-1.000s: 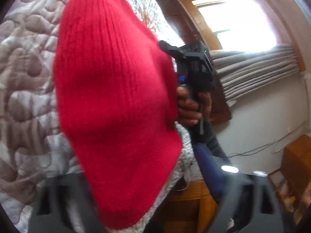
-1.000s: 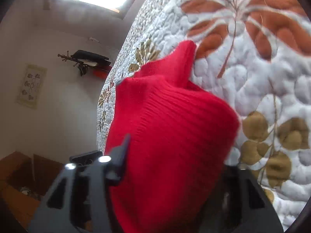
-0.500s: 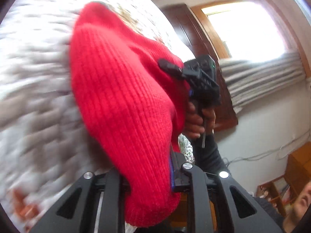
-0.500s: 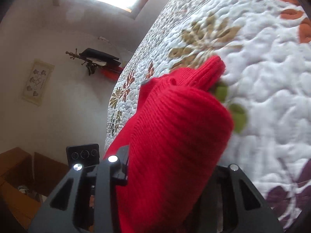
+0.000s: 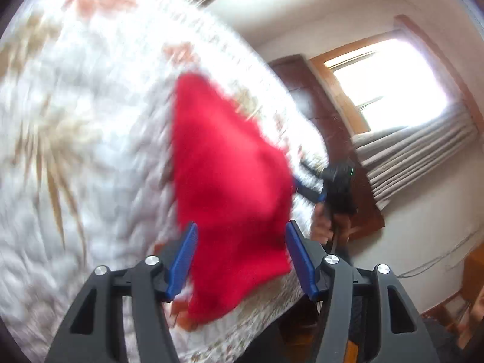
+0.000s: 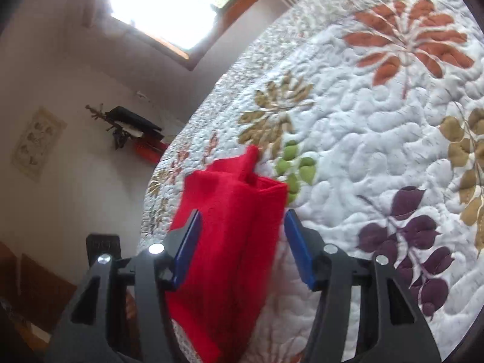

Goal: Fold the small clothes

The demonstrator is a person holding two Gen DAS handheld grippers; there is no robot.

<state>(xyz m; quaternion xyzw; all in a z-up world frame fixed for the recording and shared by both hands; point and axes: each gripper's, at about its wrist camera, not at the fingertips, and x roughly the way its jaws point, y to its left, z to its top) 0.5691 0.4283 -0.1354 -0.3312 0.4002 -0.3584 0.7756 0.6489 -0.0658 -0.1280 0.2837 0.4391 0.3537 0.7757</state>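
Releasing: both grippers, left gripper (image 5: pixel 240 258) and right gripper (image 6: pixel 242 249), now spread wide; red knit (image 6: pixel 233 230) dropped folded onto quilt (image 6: pixel 363 139), fold set.

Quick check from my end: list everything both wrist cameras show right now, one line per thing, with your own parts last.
red knit garment: 1, red, lying on the quilt near its edge, between both sets of open jaws
quilt: 1, white with orange, olive, green and purple leaf prints, covering the bed
window: 1, bright, wooden frame, on the far wall in the left wrist view
curtain: 1, grey pleated, below that window
wall picture: 1, pale, on the wall at left in the right wrist view
wall shelf: 1, dark with red items, beside the picture
left gripper: 1, black with blue pads, jaws open
right gripper: 1, black with blue pads, jaws open
hand: 1, holding the right gripper's handle
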